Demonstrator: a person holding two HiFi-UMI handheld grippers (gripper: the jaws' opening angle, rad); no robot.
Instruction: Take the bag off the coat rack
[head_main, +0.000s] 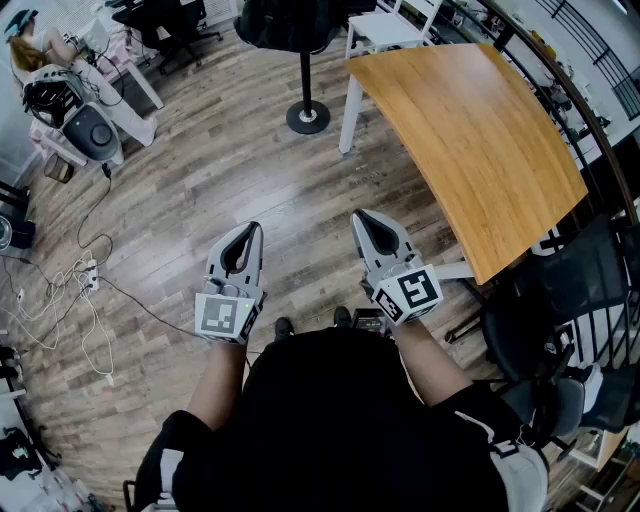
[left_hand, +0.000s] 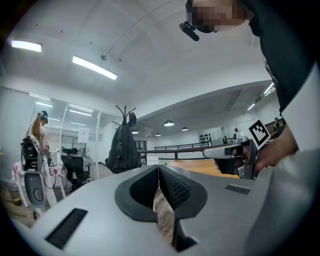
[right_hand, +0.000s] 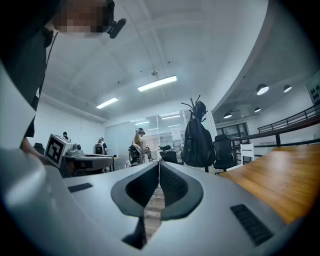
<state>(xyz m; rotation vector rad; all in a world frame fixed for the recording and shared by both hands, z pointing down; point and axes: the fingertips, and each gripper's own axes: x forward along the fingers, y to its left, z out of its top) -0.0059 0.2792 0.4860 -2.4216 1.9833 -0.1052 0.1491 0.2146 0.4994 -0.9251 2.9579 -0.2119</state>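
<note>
Nothing is done yet: the bag (left_hand: 122, 150) hangs on the coat rack (head_main: 304, 80), well away from you. Your left tongs (head_main: 250, 233) and right tongs (head_main: 366, 220) are both closed and empty.

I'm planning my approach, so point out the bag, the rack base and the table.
bag (right_hand: 198, 142), right gripper view, middle of its black body.
rack base (head_main: 307, 117), head view, round foot on the floor.
table (head_main: 470, 140), head view, bare wooden top.

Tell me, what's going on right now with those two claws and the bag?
Left gripper shut, empty. Right gripper shut, empty. Black bag hanging on coat rack ahead, untouched. Wooden table beside the rack, not blocking.
</note>
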